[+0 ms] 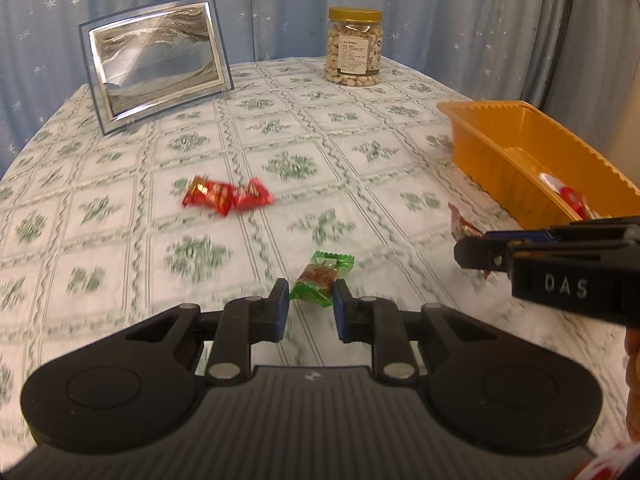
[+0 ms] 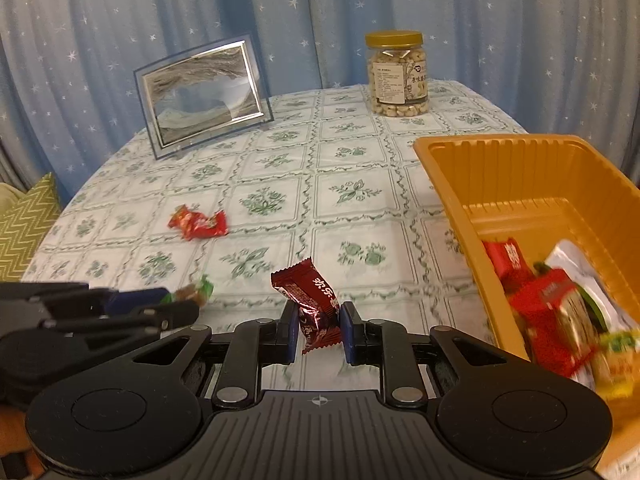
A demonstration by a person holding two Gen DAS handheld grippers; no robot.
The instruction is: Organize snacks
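My left gripper has its jaws around a green-wrapped snack on the tablecloth, with small gaps either side. It also shows in the right wrist view. My right gripper is shut on a dark red snack packet, held above the table left of the orange tray. The tray holds several red, white and yellow packets. A pair of red candies lies mid-table, also in the right wrist view. The right gripper shows in the left wrist view.
A glass picture frame stands at the back left and a jar of nuts at the back. The orange tray sits at the right edge. Blue starred curtains hang behind. A green cushion lies off the table's left.
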